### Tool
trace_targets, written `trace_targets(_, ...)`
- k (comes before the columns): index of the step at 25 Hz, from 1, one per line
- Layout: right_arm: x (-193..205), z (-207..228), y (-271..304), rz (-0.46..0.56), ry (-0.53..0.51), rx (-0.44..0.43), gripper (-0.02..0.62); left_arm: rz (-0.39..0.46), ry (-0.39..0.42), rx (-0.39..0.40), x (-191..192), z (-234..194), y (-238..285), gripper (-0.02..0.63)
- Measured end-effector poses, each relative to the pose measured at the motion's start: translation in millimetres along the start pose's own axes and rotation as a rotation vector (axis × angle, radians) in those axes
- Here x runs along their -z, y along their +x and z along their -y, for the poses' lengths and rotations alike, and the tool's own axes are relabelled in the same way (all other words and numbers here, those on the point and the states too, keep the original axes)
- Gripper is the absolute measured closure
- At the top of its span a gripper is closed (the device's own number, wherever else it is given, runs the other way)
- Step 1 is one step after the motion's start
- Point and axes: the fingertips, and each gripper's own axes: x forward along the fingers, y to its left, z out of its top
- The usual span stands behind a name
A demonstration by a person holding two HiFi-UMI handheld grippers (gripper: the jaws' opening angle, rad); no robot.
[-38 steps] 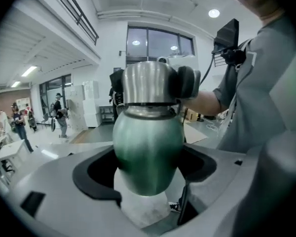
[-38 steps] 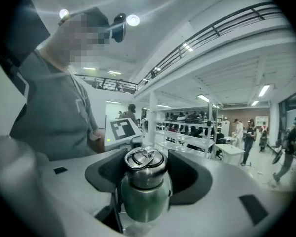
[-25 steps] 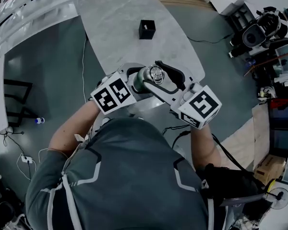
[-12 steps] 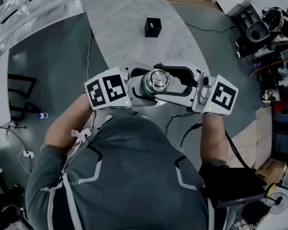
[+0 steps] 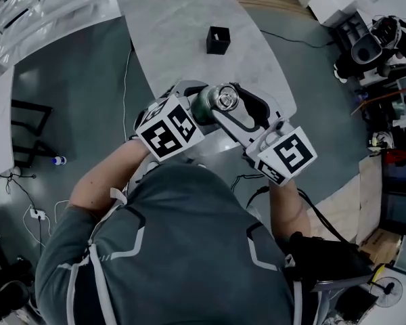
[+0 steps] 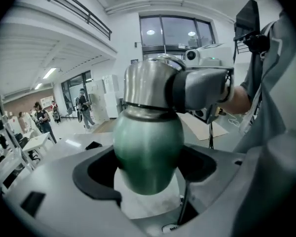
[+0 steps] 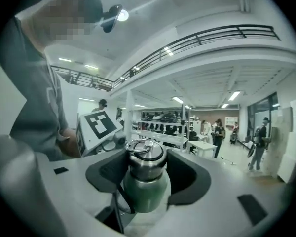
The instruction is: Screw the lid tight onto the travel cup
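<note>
Firmly, since the left gripper (image 6: 149, 174) clamps the green travel cup (image 6: 148, 137) mid-frame above the marble table (image 5: 183, 32) and the right gripper (image 7: 147, 171), jaws just closing, pinches the steel lid (image 7: 146, 157), I'd twist squarely about the cup's axis.

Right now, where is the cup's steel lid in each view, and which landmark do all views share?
Head view: lid, just above centre.
Left gripper view: lid, upper middle.
Right gripper view: lid, lower middle.
Shared landmark: the green cup body joined to it.
</note>
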Motion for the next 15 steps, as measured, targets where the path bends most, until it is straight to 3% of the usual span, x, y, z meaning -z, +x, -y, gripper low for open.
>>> trace_targets(2, 4, -1, 2, -0.019, 0.006, 0.04, 0.336, -0.009, -0.011, 0.012, 5, 2, 3, 0.232)
trace_targets(4, 4, -6, 2, -0.049, -0.013, 0.0, 0.336, 0.002, 0.0, 0.046, 6, 6, 2, 0.232)
trace_targets(6, -2, -12, -3, -0.05, -0.038, -0.098, 0.327, 0.033, 0.027, 0.107, 0, 13, -4, 0.232)
trace_targets(7, -7, -16, -6, -0.034, -0.057, -0.158, 0.3, 0.056, 0.04, 0.154, -5, 18, -8, 0.232)
trace_targets(11, -21, -35, -23, -0.016, -0.117, -0.371, 0.295, 0.12, 0.09, 0.358, -21, 45, -28, 0.232)
trace_targets(15, -21, -49, -31, -0.052, -0.177, -0.539, 0.296, 0.113, 0.158, 0.418, -25, 56, -34, 0.232)
